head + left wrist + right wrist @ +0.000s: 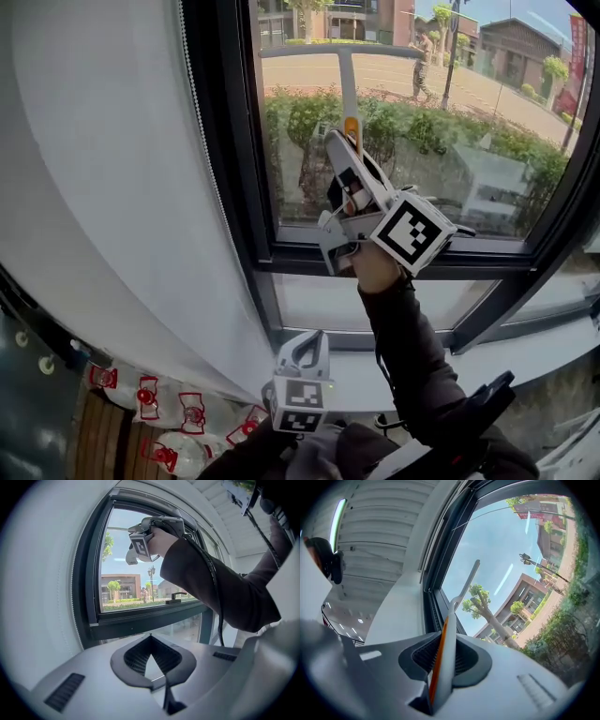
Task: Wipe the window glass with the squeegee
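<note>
The squeegee [346, 89] has a pale handle with an orange strip, and its thin blade lies across the top of the window glass [487, 122]. My right gripper [349, 155] is raised against the pane and shut on the handle. In the right gripper view the handle [442, 663] stands between the jaws and the blade [469, 579] rests on the glass above. My left gripper [314, 339] hangs low by the white sill [375, 380], shut on nothing. In the left gripper view, its closed tips [151, 637] point up at the window and at the right gripper [140, 541].
A white curtain [103, 187] with a beaded cord [202, 141] covers the left side next to the dark window frame [234, 159]. Bottles with red labels [150, 398] lie at the bottom left. A window handle [176, 596] sits on the lower frame.
</note>
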